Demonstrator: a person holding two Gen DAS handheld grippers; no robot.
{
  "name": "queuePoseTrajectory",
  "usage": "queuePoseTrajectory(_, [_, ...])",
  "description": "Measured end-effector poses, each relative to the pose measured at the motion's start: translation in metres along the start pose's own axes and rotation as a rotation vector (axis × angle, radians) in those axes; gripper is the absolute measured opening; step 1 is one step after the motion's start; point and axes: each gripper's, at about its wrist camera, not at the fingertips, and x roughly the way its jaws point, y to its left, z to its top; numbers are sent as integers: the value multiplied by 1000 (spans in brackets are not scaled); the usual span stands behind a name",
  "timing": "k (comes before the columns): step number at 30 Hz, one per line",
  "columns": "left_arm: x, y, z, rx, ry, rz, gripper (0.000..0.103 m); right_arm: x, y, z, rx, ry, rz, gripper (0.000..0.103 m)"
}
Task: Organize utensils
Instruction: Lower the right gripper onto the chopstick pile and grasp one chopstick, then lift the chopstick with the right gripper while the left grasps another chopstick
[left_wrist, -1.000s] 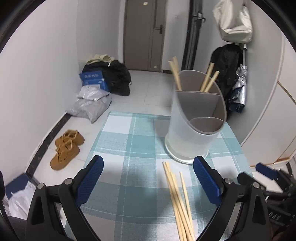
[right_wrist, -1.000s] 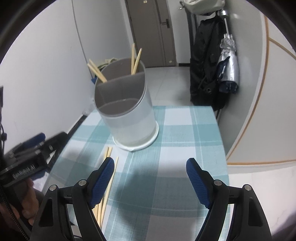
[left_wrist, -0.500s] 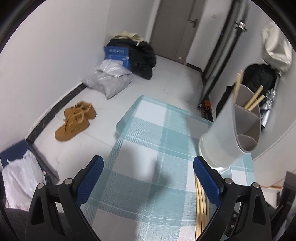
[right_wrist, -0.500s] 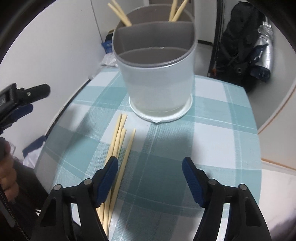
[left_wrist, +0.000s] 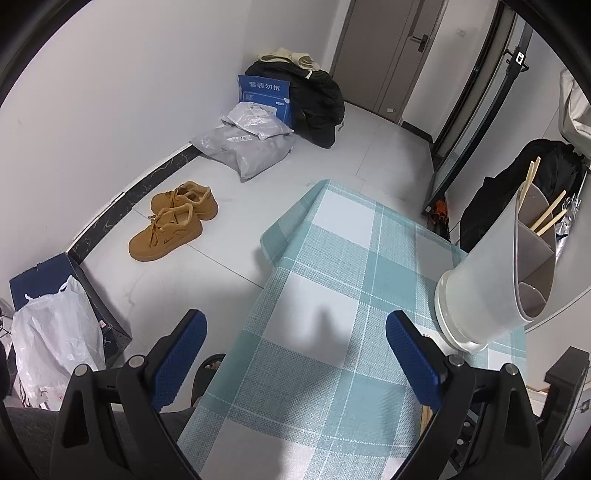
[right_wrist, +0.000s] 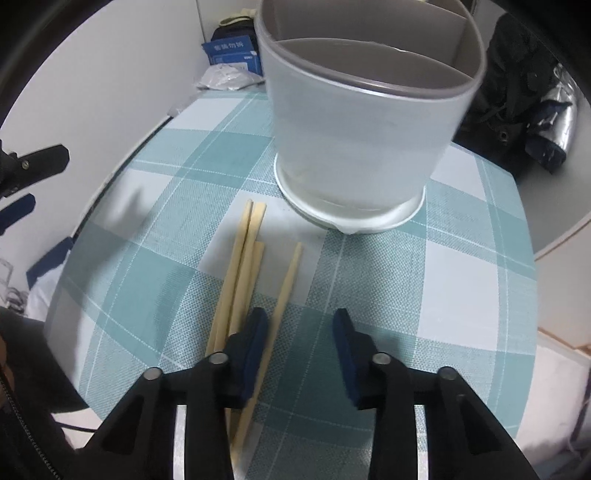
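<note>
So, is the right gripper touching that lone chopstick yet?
Cannot tell. In the right wrist view the lone chopstick passes under the right gripper beside its left finger; contact is not plain.

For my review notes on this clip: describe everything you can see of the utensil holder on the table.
The utensil holder is a round, frosted translucent plastic tub with a grey inner liner whose dividers split it into compartments. It stands upright in a white drip base on the checked tablecloth. The near compartment looks empty; the left wrist view shows chopsticks leaning in the tallest one. Loose chopsticks lie just in front, apart from it. Neither gripper touches it.
</note>
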Motion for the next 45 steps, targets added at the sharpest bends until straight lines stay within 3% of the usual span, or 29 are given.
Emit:
queuePoseTrajectory(2, [2, 2, 2, -6, 3, -5, 95, 1, 6, 3, -24, 10, 9, 17])
queuePoseTrajectory(5, [8, 3, 1, -1, 20, 5, 95, 1, 14, 3, -77, 23, 7, 7])
queuePoseTrajectory(23, [8, -1, -2, 15, 48, -13, 95, -15, -18, -21, -128, 64, 20, 5])
queuePoseTrajectory(35, [7, -13, -10, 79, 54, -23, 95, 1, -6, 10, -173, 47, 41, 4])
queuePoseTrajectory(40, [12, -29, -22, 162, 120, -78, 95, 5, -25, 16, -88, 2, 94, 4])
queuePoseTrajectory(45, [21, -56, -44, 318, 186, -72, 95, -22, -65, 18, 114, -122, 212, 4])
